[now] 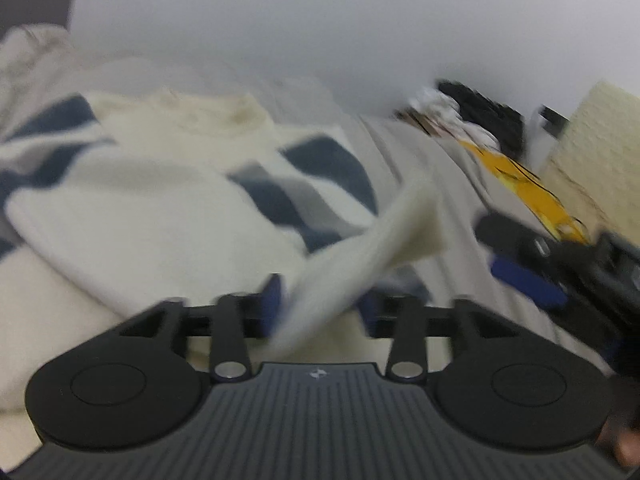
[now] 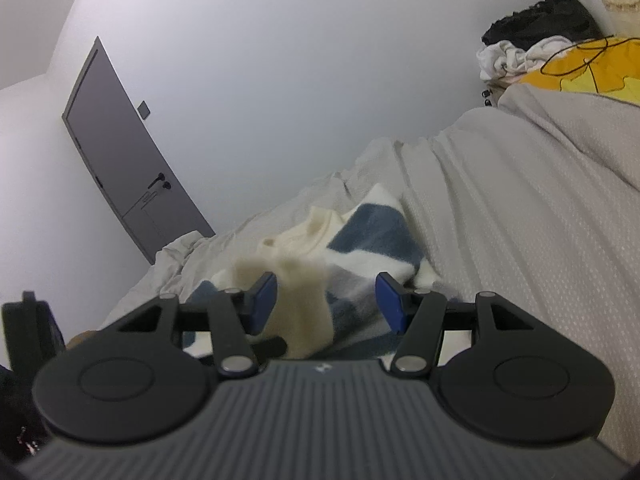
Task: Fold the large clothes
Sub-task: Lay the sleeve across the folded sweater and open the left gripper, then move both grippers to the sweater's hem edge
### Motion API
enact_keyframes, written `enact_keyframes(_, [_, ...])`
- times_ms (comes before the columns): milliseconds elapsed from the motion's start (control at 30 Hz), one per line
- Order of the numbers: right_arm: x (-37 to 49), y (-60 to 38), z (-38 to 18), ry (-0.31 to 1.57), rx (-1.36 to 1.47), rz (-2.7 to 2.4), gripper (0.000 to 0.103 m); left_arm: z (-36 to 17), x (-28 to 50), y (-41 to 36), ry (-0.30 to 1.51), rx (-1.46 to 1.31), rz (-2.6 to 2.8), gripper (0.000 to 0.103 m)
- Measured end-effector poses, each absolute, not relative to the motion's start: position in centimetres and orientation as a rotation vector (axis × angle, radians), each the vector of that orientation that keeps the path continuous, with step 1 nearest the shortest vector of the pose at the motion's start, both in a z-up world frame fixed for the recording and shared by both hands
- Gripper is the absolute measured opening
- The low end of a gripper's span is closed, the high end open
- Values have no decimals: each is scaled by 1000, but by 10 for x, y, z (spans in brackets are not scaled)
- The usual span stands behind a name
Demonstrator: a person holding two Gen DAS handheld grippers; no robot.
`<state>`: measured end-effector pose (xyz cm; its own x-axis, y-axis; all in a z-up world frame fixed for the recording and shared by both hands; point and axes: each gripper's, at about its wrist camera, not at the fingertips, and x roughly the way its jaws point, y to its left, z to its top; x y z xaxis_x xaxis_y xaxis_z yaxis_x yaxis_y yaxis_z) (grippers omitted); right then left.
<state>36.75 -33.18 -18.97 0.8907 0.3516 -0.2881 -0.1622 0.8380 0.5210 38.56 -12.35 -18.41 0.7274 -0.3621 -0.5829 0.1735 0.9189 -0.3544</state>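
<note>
A cream sweater [image 1: 132, 208] with navy and grey stripes lies spread on the beige bed cover [image 1: 452, 168]. One cream sleeve [image 1: 384, 232] stretches, blurred, from the sweater down between the blue pads of my left gripper [image 1: 320, 308]; the pads stand apart and do not press it. My right gripper [image 1: 508, 252] shows at the right of that view. In the right wrist view the sweater [image 2: 372, 240] lies ahead, and a blurred cream piece of sleeve [image 2: 300, 304] hangs between the spread pads of my right gripper [image 2: 326, 300], close to the left pad, loose.
A heap of black and white clothes [image 2: 536, 36] and a yellow cloth [image 2: 580, 68] with a black cable lie at the bed's far end by the wall. A grey door [image 2: 120, 168] stands at the left. A hand [image 1: 624, 448] shows at the lower right.
</note>
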Motion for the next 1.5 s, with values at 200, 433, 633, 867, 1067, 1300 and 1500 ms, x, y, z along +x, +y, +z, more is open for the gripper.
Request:
enact_keyframes(200, [368,-316,-186,364,407,253,58,-182,349,-100,705,-268,-359,68])
enact_keyframes(433, [369,-287,-188,417,312,279,58,-176,327,-59,634,-232,-333,71])
enact_keyframes(633, [383,-257,-196,558,351,353,57,-183,337,-22,620,-198,-241,71])
enact_keyframes(867, [406,-221,-214,572,242,365,48,-208,360,21,662,-224,-160,71])
enact_keyframes(1067, [431,-199,-249,586,155,320,48,-229,377,37,681,-188,-147,71])
enact_keyframes(1300, [435,-200,-262,548,180,331,48,-239,382,39,669,-174,-169,71])
enact_keyframes(1500, [438,-199,-263,551,175,328,48,-238,383,35,665,-168,-153,71])
